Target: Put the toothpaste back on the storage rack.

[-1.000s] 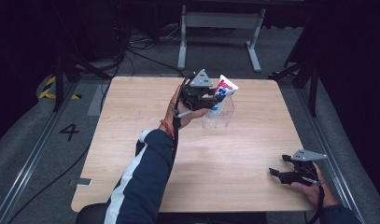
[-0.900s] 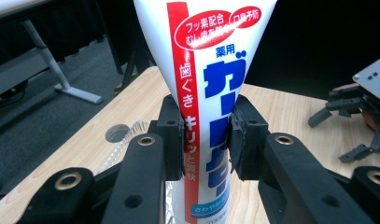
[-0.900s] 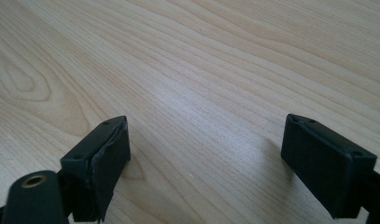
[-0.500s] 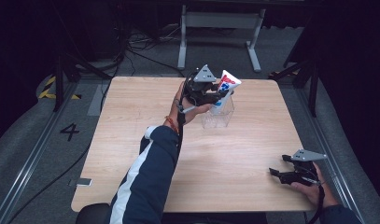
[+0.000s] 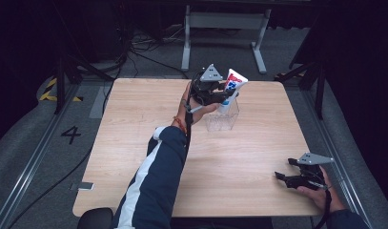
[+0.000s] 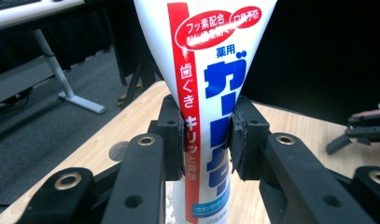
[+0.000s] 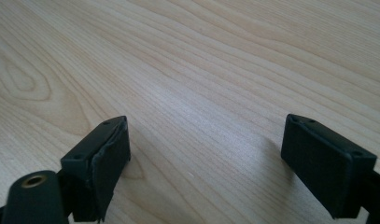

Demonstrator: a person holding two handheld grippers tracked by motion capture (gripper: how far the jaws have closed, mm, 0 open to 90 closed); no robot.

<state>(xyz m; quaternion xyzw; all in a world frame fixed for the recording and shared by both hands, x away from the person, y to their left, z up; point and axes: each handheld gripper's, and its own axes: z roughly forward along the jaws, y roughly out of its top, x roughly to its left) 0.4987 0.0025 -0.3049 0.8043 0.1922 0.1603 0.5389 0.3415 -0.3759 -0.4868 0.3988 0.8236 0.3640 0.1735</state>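
Toothpaste tube (image 6: 201, 93): white, red stripe down side, big blue letters, red bubbles with white writing on top. Box (image 5: 223, 118) under tube: clear, see-through. Left gripper (image 6: 204, 140): black, gold screw rings. Right gripper (image 7: 204, 163): black. Table (image 5: 134, 143): light wood, wavy grain lines. Sleeve (image 5: 153, 186): dark blue, white stripe. Floor (image 5: 34, 138): grey, number 4 in black.

Light wood table (image 5: 148, 138) — clear plastic container (image 5: 223, 119) standing on it.

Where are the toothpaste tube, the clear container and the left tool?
toothpaste tube (image 6: 211, 93), left gripper view, printed front.
clear container (image 5: 222, 120), high view, front wall.
left tool (image 6: 206, 140), left gripper view, midway between its fingertips, shut on the tube.
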